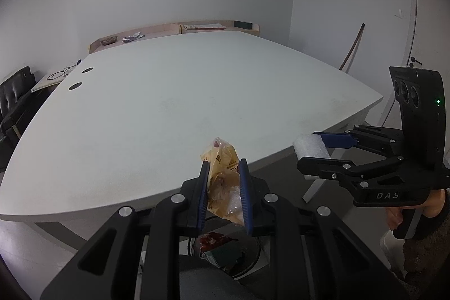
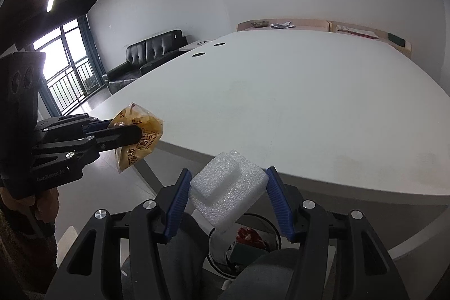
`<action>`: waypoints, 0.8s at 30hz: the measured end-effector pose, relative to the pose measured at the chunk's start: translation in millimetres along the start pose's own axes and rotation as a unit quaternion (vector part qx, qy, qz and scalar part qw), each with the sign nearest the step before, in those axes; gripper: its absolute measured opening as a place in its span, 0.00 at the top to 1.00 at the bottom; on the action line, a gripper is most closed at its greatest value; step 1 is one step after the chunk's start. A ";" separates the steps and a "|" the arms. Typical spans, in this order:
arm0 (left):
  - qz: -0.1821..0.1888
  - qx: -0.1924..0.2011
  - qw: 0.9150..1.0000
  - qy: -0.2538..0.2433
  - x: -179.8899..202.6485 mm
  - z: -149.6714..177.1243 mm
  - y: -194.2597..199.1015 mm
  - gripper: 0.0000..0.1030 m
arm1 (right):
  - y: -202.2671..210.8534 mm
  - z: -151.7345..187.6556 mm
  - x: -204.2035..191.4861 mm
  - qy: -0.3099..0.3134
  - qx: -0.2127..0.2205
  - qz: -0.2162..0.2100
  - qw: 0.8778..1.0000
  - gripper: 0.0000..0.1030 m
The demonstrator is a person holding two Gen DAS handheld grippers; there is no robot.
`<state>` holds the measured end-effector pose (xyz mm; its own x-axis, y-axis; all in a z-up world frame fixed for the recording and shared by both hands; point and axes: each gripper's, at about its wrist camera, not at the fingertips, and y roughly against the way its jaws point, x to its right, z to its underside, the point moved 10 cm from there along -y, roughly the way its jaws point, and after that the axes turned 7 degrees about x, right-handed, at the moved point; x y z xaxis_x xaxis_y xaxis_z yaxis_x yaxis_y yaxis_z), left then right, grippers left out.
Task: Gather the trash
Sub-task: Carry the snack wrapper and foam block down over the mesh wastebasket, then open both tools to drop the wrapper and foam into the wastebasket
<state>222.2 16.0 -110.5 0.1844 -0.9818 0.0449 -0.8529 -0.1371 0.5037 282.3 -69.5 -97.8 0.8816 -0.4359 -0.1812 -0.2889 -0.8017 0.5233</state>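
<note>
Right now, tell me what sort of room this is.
Probably an office meeting room: a large white table with cable holes, a black leather sofa along the wall, and a railed window.

Left gripper (image 1: 223,173): points forward and downward, blue pads clamped on a yellow wrapper (image 1: 222,182) | Right gripper (image 2: 229,187): same tilt, at the left one's 3 o'clock, pads pressing a white foam block (image 2: 227,187) | Hand (image 2: 42,198): wrapped round the left gripper's handle, at 8 o'clock in the right wrist view.
</note>
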 end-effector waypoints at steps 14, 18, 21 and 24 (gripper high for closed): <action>0.031 -0.102 0.994 -0.016 -8.4 110.2 -47.7 0.79 | -63.0 96.4 -30.5 0.040 -0.105 -0.028 0.993 0.44; 0.037 -0.144 0.989 0.005 -20.8 150.6 -84.8 0.79 | -90.9 120.1 -20.4 0.028 -0.135 -0.034 0.990 0.44; 0.034 -0.181 0.983 0.003 -25.4 180.4 -110.0 0.79 | -108.9 142.3 -14.0 0.044 -0.157 -0.030 0.986 0.44; 0.043 -0.201 0.979 0.005 -25.0 198.6 -128.5 0.79 | -128.0 161.9 -6.4 0.038 -0.179 -0.038 0.982 0.44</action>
<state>230.2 32.1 -347.6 0.1275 -0.9859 0.1088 -0.6040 0.0098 0.7969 253.3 -30.3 -298.5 0.9248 -0.3378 -0.1748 -0.0840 -0.6296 0.7724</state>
